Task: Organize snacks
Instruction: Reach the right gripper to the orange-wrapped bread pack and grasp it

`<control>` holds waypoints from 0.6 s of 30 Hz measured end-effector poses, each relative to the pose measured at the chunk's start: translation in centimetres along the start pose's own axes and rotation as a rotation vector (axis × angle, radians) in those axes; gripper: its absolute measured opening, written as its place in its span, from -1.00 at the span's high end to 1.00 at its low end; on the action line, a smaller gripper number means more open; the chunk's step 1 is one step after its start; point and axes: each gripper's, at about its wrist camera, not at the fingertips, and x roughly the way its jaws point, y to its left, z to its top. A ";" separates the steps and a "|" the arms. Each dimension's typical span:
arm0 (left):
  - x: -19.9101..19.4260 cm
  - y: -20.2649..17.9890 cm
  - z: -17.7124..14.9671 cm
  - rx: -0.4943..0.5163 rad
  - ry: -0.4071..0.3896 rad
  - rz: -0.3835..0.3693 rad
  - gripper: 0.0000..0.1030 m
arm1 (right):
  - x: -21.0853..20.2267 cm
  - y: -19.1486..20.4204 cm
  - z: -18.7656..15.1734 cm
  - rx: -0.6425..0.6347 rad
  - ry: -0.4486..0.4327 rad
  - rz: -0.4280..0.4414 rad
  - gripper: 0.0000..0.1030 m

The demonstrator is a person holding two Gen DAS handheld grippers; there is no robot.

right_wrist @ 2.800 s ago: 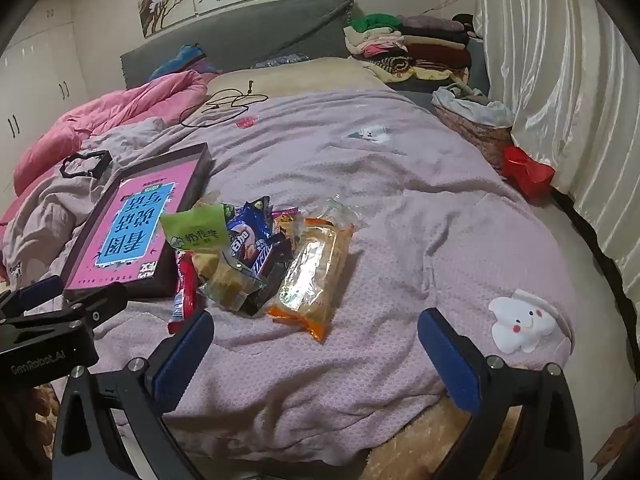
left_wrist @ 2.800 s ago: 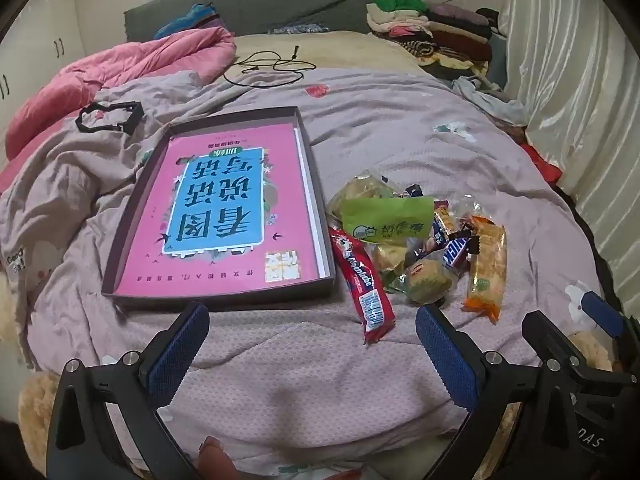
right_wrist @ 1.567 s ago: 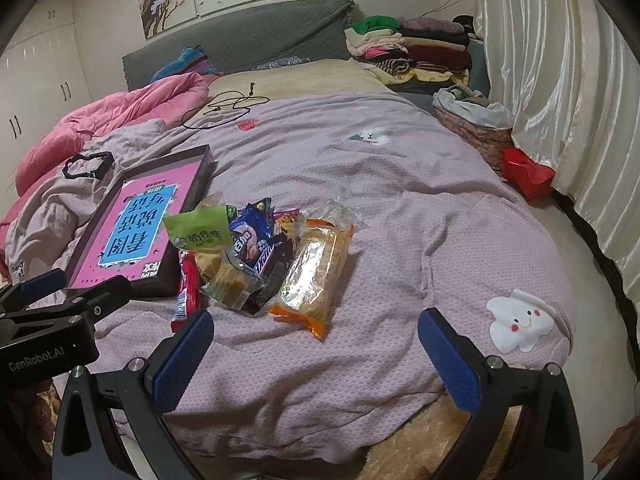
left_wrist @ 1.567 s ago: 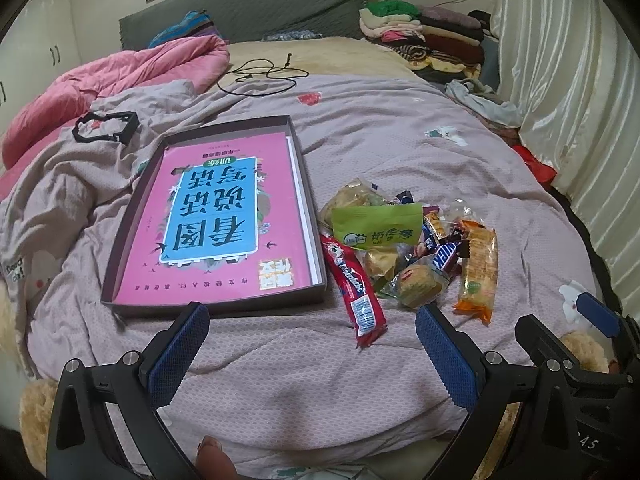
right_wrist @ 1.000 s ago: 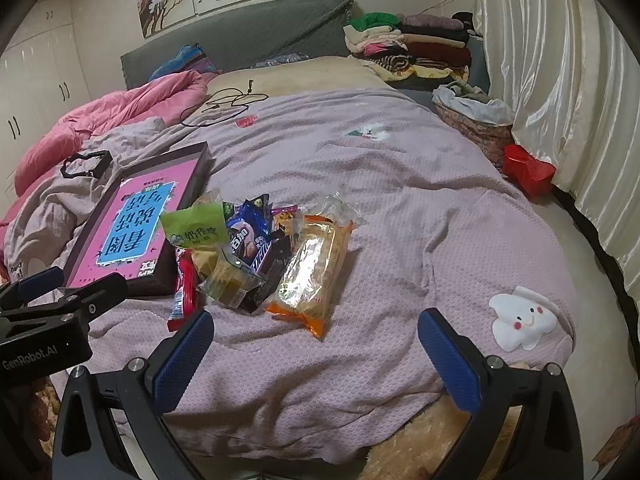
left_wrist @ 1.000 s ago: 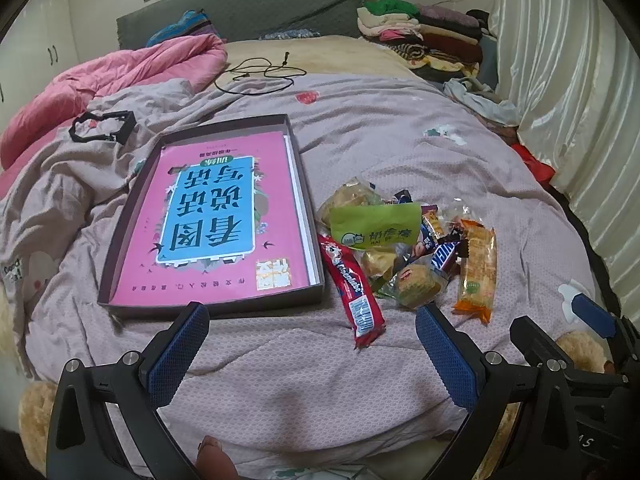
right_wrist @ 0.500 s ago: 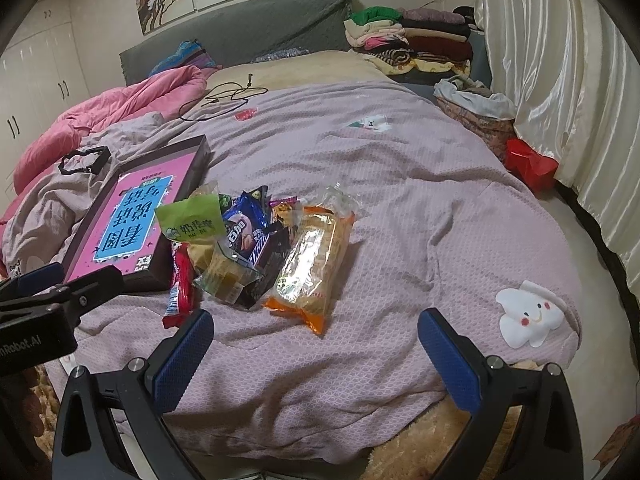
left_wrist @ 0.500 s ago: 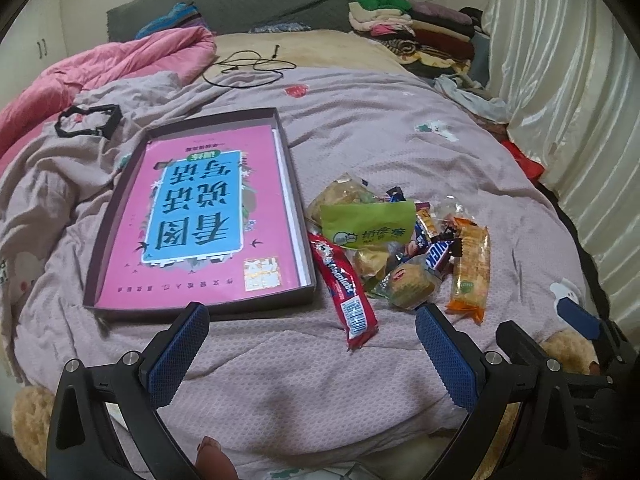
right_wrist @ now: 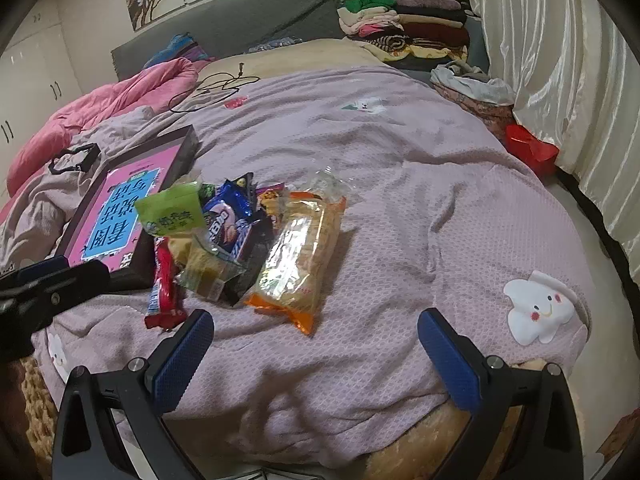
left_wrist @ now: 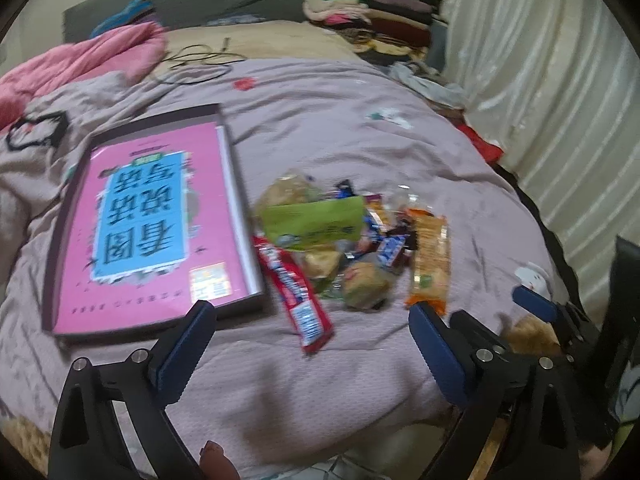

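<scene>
A pile of snacks lies on the purple bedspread: a green packet [left_wrist: 316, 220] [right_wrist: 172, 210], a long red bar [left_wrist: 294, 290] [right_wrist: 162, 280], an orange cracker pack [left_wrist: 430, 256] [right_wrist: 298, 256], a blue cookie pack [right_wrist: 224, 224] and a round bun [left_wrist: 366, 284]. A shallow dark box [left_wrist: 240, 204] [right_wrist: 184, 148] with a pink book inside lies left of the pile. My left gripper [left_wrist: 312, 344] is open and empty, just short of the red bar. My right gripper [right_wrist: 316, 354] is open and empty, near the cracker pack's end.
A pink duvet [right_wrist: 104, 108] and a black cable [right_wrist: 216, 88] lie at the bed's far side. Folded clothes [right_wrist: 400, 24] are stacked at the back right. A curtain [right_wrist: 560, 60] hangs on the right. A cloud patch [right_wrist: 536, 308] marks the bedspread's right edge.
Both grippers have moved forward and down toward the snack pile, which looms larger. The left view is blurred by motion. Both grippers stay open.
</scene>
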 end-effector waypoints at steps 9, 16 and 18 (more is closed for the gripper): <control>2.6 -2.9 0.4 0.177 0.026 -0.029 -0.52 | 0.9 -3.4 1.9 0.047 0.020 0.015 -0.99; 4.8 -4.3 -0.1 0.294 0.052 0.000 -0.32 | 2.7 -3.6 3.8 0.012 0.079 0.099 -0.90; 5.4 -4.5 -0.2 0.313 0.060 0.012 -0.18 | 3.6 -3.1 4.1 0.006 0.110 0.139 -0.76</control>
